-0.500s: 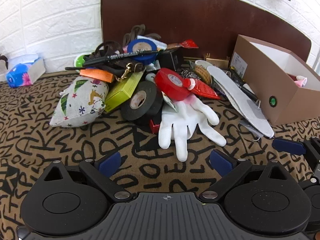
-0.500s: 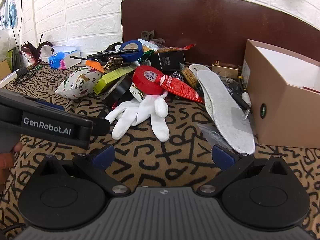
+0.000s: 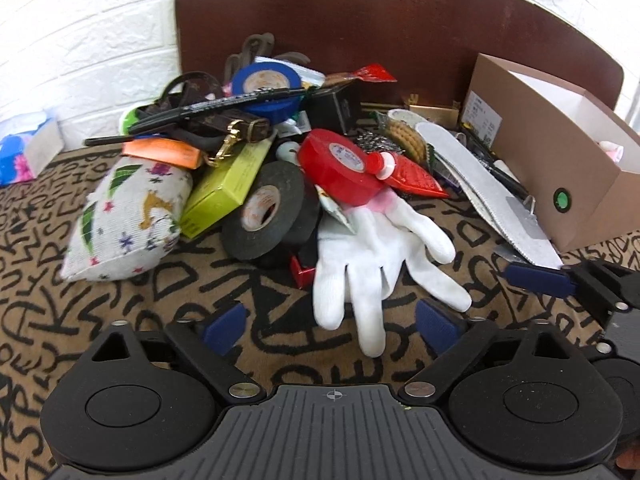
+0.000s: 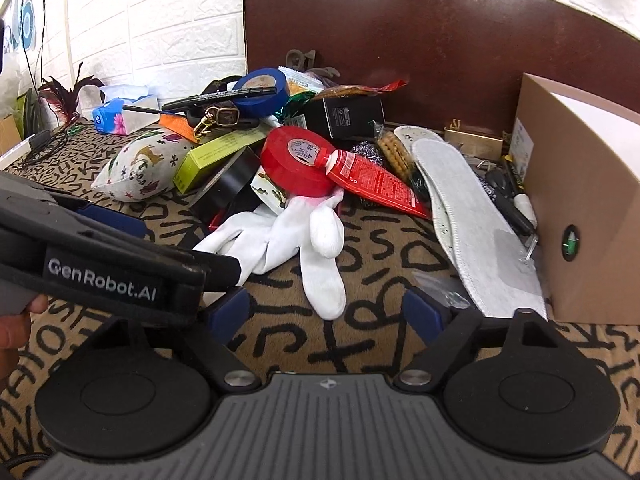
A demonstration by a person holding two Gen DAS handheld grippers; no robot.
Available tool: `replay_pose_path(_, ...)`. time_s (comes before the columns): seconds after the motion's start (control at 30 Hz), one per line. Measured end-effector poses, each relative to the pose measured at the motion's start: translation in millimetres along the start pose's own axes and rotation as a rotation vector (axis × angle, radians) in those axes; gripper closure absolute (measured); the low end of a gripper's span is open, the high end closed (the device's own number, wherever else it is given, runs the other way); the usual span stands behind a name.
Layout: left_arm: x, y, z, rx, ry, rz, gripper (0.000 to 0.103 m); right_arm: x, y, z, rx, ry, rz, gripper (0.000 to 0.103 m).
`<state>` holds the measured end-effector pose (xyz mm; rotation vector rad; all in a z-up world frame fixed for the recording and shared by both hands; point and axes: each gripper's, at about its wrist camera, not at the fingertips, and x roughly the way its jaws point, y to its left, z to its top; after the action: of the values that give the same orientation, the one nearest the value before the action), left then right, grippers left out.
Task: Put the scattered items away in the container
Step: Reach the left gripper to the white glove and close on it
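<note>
A white glove [image 3: 380, 252] [image 4: 296, 236] lies palm-down on the patterned cloth, in front of a heap of items. My left gripper [image 3: 332, 326] stands open just before its fingertips, which reach between the blue pads without being touched. My right gripper [image 4: 326, 314] is open too, close to the glove's lowest finger. Behind the glove sit a red tape roll [image 3: 340, 166] [image 4: 298, 160], a red tube [image 4: 372, 182], black tape [image 3: 264, 208] and a green box [image 3: 228, 184]. The brown cardboard box [image 3: 556, 160] [image 4: 580, 216] stands open at the right.
A printed pouch [image 3: 128, 216] lies left of the heap. White insoles [image 4: 472, 216] rest against the box. A blue tape roll [image 3: 266, 90], pen, strap and dark packets pile up at the back. A tissue pack [image 4: 120, 114] sits far left. The left gripper's body [image 4: 104, 272] crosses the right view.
Both grippers have come closer to the heap; the white glove now reaches between the left gripper's pads. Nothing in the heap has moved.
</note>
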<state>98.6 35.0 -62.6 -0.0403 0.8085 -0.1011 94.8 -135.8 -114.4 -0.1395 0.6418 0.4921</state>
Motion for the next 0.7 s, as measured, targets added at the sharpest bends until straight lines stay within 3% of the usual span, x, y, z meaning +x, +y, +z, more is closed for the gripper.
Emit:
replay_pose_path(0.37, 22.9, 2.4, 9.0, 0.0, 0.04, -0.062, 0.048, 24.1, 2.0, 4.9, -0.023, 0.01, 0.015, 0.057)
replay_pose_path(0.4, 23.8, 1.7, 9.2, 0.002, 0.04, -0.063, 0.065, 25.1, 2.6, 5.3, -0.026, 0.01, 0.022, 0.061)
replay_pose_path(0.43, 24.8, 1.2, 9.7, -0.001, 0.039, -0.06, 0.077, 25.2, 3.7, 5.5, -0.031, 0.008, 0.027, 0.072)
replay_pose_path(0.47, 25.3, 1.1, 9.8, -0.007, 0.04, -0.058, 0.083, 24.5, 4.4, 5.5, -0.031, 0.003, 0.029, 0.083)
replay_pose_path(0.53, 24.2, 1.7, 9.8, -0.019, 0.041, -0.05, 0.092, 22.3, 4.9, 6.4, -0.027, -0.001, 0.027, 0.094)
replay_pose_path(0.7, 10.1, 3.9, 8.3, -0.049, 0.02, -0.065, 0.1, 6.3, 5.4, 6.9, -0.041, -0.016, 0.042, 0.099)
